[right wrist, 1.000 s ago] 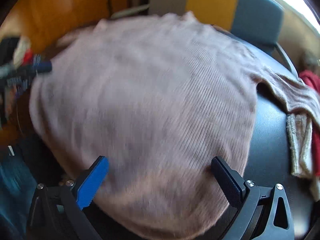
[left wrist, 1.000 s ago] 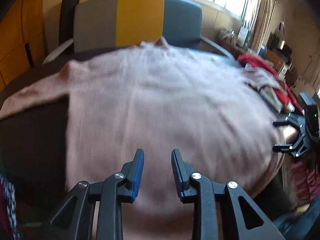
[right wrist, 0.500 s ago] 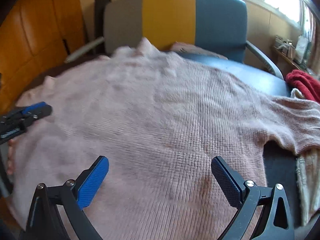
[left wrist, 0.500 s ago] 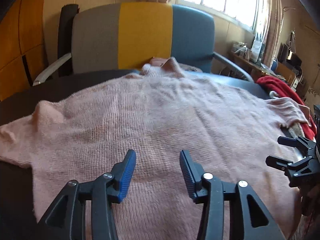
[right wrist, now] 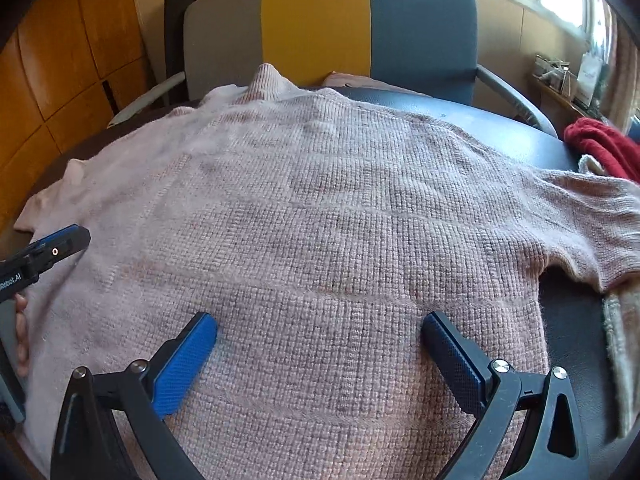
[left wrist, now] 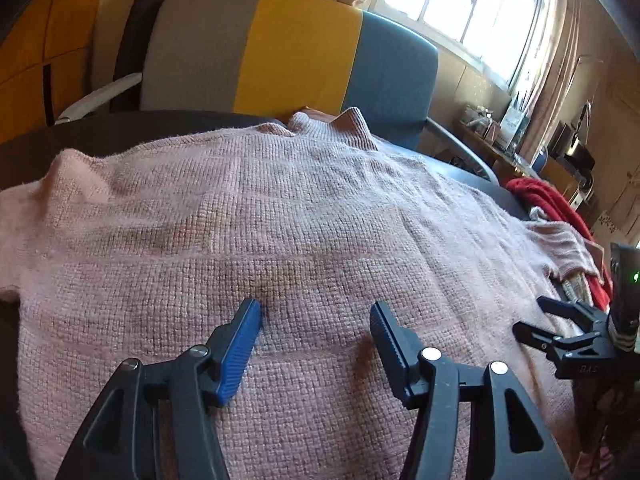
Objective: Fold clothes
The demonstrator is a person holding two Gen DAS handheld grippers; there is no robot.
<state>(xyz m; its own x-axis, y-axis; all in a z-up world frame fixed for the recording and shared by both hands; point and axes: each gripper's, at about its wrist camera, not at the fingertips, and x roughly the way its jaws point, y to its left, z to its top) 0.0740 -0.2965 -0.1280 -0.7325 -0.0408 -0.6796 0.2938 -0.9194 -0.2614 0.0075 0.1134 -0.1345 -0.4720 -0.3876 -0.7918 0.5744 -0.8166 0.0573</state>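
A pink knitted sweater (left wrist: 304, 220) lies spread flat on a dark table (right wrist: 500, 132), filling the middle of both views; its lower hem is cut off at the bottom of each frame behind the tools, and its sleeve at the left edge of the left wrist view runs out of the frame. Behind it, at the top, stands a chair (left wrist: 296, 48) banded in 3 colours: grey, yellow and blue. A red garment (right wrist: 600, 148) at the right edge is only partly visible. The right gripper (right wrist: 320, 334) hangs over the knit with its jaws wide apart and nothing between them. The left gripper (left wrist: 316, 314) has its jaws opening, the gap plainly wider than 1 second ago, with only flat fabric beneath. The sweater, blurred and bunched then, now shows sharp and smooth.
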